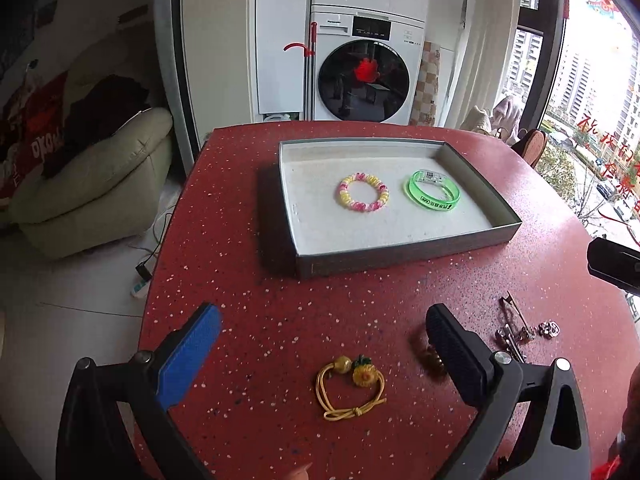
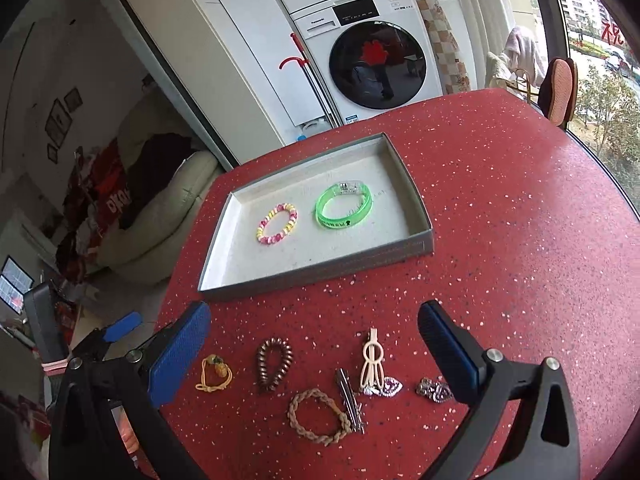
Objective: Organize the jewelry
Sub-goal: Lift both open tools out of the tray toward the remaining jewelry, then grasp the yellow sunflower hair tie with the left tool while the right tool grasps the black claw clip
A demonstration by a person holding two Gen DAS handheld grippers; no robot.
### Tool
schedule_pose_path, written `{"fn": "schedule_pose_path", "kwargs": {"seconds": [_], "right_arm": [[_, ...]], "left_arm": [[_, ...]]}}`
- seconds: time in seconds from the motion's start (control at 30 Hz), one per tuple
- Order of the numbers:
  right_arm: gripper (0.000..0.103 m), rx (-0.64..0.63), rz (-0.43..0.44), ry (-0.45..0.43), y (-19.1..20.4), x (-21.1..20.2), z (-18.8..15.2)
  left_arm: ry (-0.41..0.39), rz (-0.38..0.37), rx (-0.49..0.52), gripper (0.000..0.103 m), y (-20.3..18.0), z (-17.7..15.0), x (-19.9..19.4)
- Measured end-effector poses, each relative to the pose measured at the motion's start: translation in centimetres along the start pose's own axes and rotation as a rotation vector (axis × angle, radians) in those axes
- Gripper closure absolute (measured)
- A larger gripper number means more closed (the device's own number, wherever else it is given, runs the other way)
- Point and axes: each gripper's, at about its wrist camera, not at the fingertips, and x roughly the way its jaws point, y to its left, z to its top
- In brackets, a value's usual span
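Note:
A grey tray (image 1: pixel 404 258) (image 2: pixel 316 276) on the red table holds a pink-yellow bead bracelet (image 1: pixel 363 191) (image 2: pixel 277 223) and a green wristband (image 1: pixel 431 192) (image 2: pixel 344 207). My left gripper (image 1: pixel 324 328) is open above a yellow hair tie with a flower (image 1: pixel 350 388) (image 2: pixel 214 373). My right gripper (image 2: pixel 314 332) is open above a brown coil tie (image 2: pixel 273 363), a braided brown bracelet (image 2: pixel 319 416), a cream clip (image 2: pixel 373 360), a metal clip (image 2: pixel 350 400) and sparkly pieces (image 2: pixel 434 390).
The red speckled table (image 1: pixel 248 280) (image 2: pixel 500 240) has its left edge beside a cream sofa (image 1: pixel 92 184). A washing machine (image 1: pixel 364 76) stands behind. The right gripper's body (image 1: pixel 614 266) shows at the left view's right edge. Metal clips (image 1: pixel 516 332) lie right of the left gripper.

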Motion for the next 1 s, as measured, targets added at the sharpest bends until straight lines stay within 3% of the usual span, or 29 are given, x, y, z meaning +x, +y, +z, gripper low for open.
{"fn": "schedule_pose_path", "kwargs": {"seconds": [0.2,0.4,0.67,1.0], "right_arm": [[0.000,-0.056,-0.023,0.101,0.7,-0.2,-4.9],[0.000,-0.127,-0.048,0.169,2.1,-0.5,-9.6],[0.000,-0.233,-0.068,0.226,3.7,-1.3,-14.4],[0.004,-0.294,-0.116,0.243,4.8,-1.4,-16.5]], "left_arm": [[0.069,0.005,0.030,0.000,0.3,-4.0,0.3],[0.108,-0.005,0.045,0.000,-0.1,-5.9,0.7],[0.121,-0.021,0.064,0.000,-1.1,-5.8,1.5],[0.149,-0.036,0.106,0.000,-1.9,-4.4,3.6]]}}
